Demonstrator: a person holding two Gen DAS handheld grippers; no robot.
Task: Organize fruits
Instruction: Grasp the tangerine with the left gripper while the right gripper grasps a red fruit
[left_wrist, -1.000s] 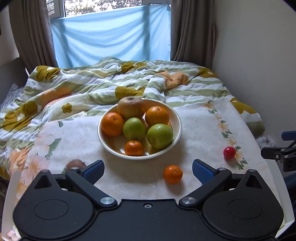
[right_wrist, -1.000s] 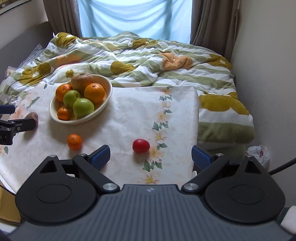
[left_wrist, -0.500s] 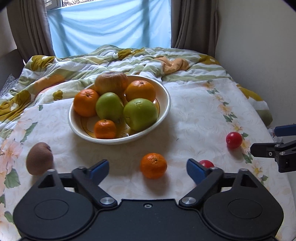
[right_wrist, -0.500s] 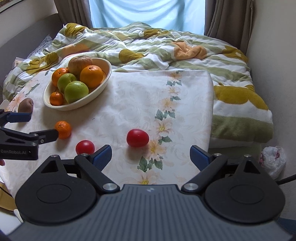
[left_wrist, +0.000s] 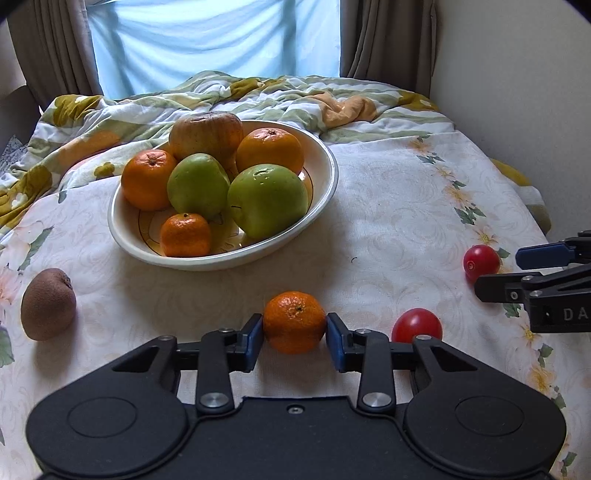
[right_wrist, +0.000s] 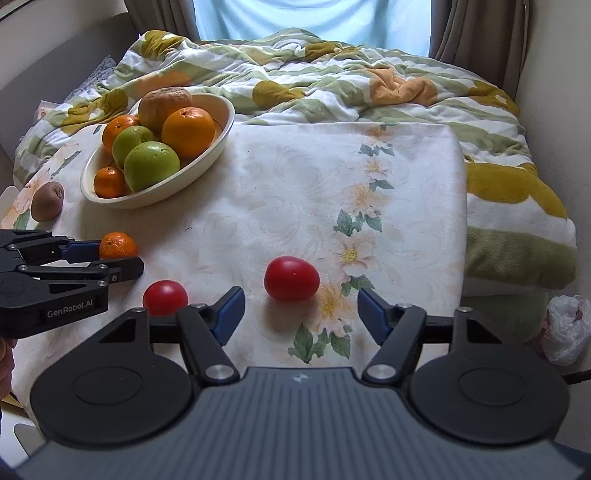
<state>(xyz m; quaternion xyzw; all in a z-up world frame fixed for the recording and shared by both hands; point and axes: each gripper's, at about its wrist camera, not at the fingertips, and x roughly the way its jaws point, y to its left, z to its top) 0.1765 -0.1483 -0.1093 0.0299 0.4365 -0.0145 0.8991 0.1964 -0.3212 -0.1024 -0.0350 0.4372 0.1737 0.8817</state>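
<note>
The left gripper (left_wrist: 294, 334) is pinching a loose mandarin (left_wrist: 294, 322), its blue pads (left_wrist: 255, 341) pressing on the fruit's two sides near its widest part. That looks like the sensible place to grip a round, slightly soft fruit, since it cannot squirt out forward. The mandarin is sitting on the floral cloth (left_wrist: 388, 206) near its front edge, just in front of the cream bowl (left_wrist: 325, 162). It does not look lifted yet, though that is hard to judge from so close.

The bowl is standing toward the cloth's back left and is already carrying two green apples (left_wrist: 267, 199), a brownish apple (left_wrist: 207, 134), two oranges (left_wrist: 269, 149) and a small mandarin (left_wrist: 184, 234). It is probably where the loose fruit is going. A gap is showing at the bowl's near side, beside the small mandarin, and a short lift over the near rim would reach it.

The right gripper (right_wrist: 301, 314) is hovering low with its fingers spread wide, holding nothing. Between and just beyond its tips is lying an oval red tomato (right_wrist: 291, 278), near the cloth's front edge by the flower border. The wide spread is likely there so the fingers can pass either side of it.

A second, rounder tomato (right_wrist: 165, 296) is lying just to the left, between the two grippers and close to both. A kiwi (left_wrist: 48, 303) is resting near the cloth's left edge, well apart from the rest. Both are untouched, so most of the gathering is left to do.
</note>
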